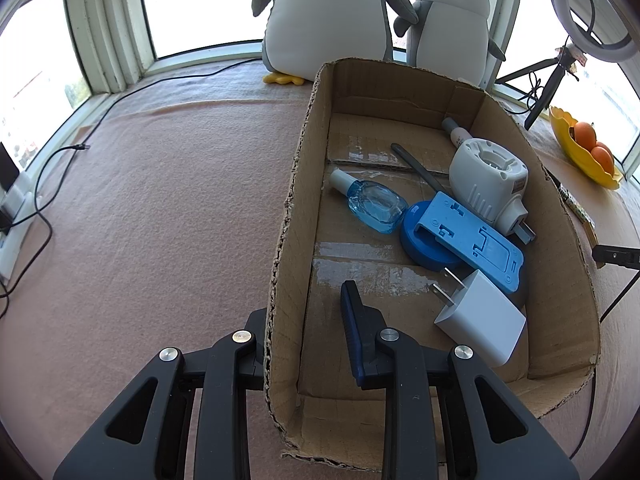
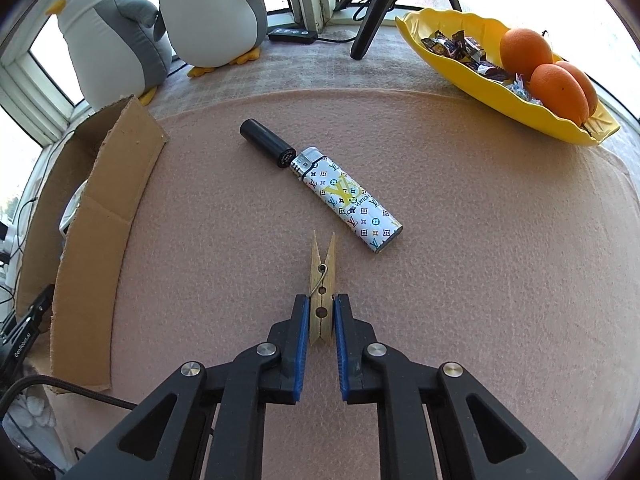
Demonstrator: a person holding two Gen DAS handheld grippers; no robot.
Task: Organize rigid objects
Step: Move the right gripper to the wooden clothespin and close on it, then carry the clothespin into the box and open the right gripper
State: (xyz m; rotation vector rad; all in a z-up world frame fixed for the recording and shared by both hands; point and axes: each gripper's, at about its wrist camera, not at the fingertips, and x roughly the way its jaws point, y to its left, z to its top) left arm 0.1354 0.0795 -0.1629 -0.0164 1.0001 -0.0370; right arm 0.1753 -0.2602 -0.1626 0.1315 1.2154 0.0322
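A cardboard box (image 1: 296, 184) holds a white charger (image 1: 480, 320), a blue phone stand (image 1: 472, 240), a blue bottle (image 1: 374, 202) and a white plug-in device (image 1: 486, 176). My left gripper (image 1: 308, 312) is open and straddles the box's left wall, one finger inside, one outside. In the right wrist view my right gripper (image 2: 322, 312) has its blue pads against both sides of a wooden clothespin (image 2: 323, 280) lying on the pink cloth. A patterned lighter (image 2: 348, 200) and a black tube (image 2: 266, 142) lie just beyond it. The box wall (image 2: 100, 220) is at the left.
Two plush penguins (image 2: 208, 8) stand at the back by the windows. A yellow dish (image 2: 500, 80) with oranges and candies sits at the right. A tripod leg (image 2: 372, 12) and cables stand at the back. A ring light (image 1: 592, 8) is at the right.
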